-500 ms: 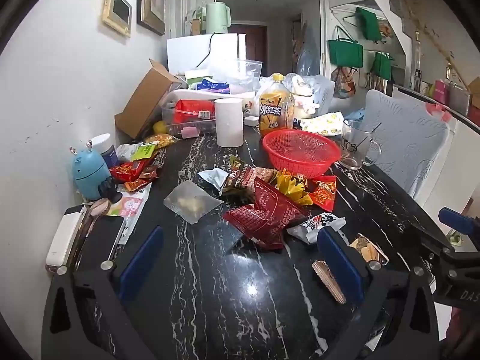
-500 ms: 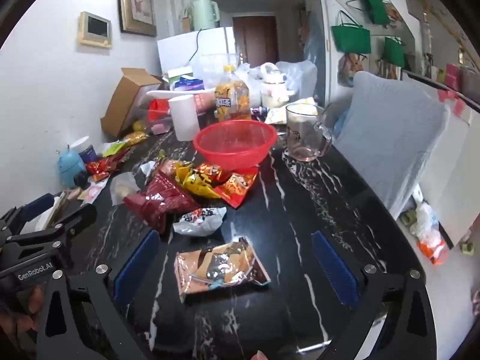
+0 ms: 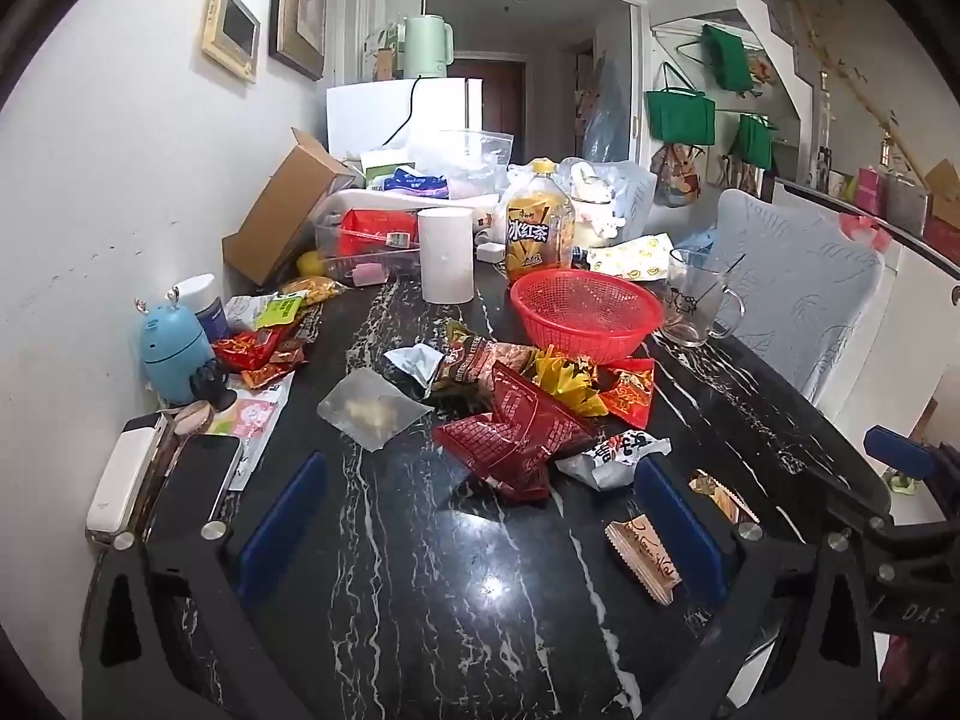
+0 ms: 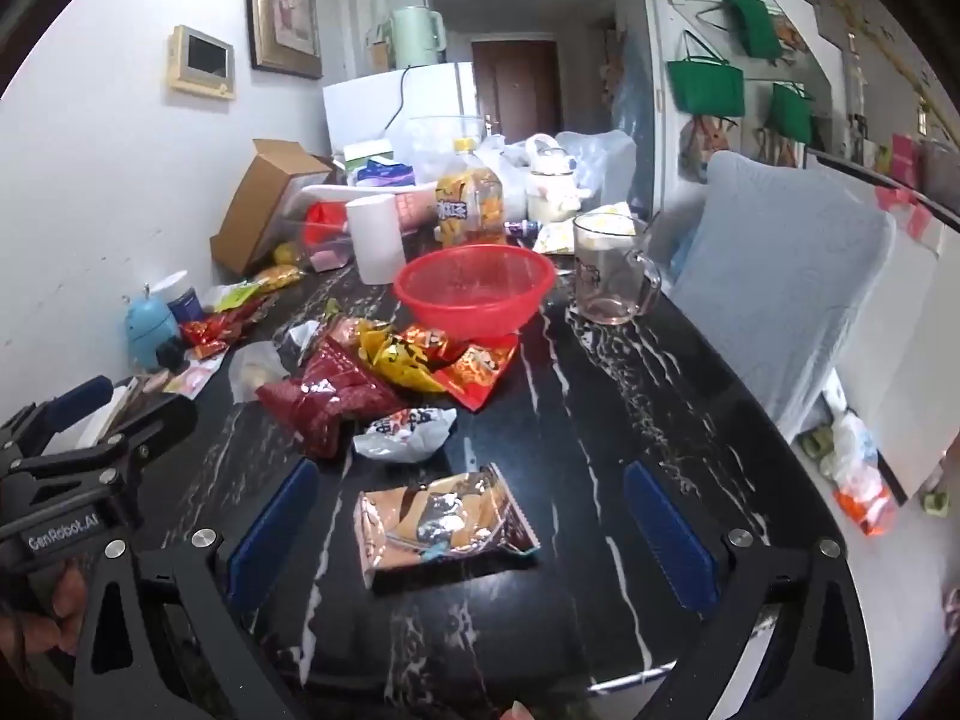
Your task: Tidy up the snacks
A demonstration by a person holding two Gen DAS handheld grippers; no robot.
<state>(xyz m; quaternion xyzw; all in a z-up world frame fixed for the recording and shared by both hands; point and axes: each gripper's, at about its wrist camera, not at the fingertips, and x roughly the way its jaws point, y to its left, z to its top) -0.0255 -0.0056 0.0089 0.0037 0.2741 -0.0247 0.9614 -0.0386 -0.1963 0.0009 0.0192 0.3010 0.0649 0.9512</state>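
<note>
Almost nothing different from half a second back: both views framed nearly as before, no packet lifted, none shifted on the table [image 4: 630,420]. Right gripper [image 4: 471,510] spread wide and holding nothing, with the shiny brown snack packet [image 4: 444,516] lying flat between its blue fingers [image 4: 273,531], touching neither. Seen from there, red basket [image 4: 474,288] at twelve o'clock, well beyond, apparently empty; heap of snack bags [image 4: 384,372] at eleven o'clock, just in front of the basket; crumpled white wrapper [image 4: 402,429] between heap and packet.

Left gripper [image 3: 480,516] likewise wide open and empty, over bare marble, dark red bags [image 3: 516,438] just ahead at twelve o'clock.

Judged from this: sorting barely begun, everything still loose outside the basket. Likely a pause to line up before closing on the brown packet. Thin, slippery foil lying flat, so probably a low approach and a pinch on the edge needed, or a slide away under the fingers.
</note>
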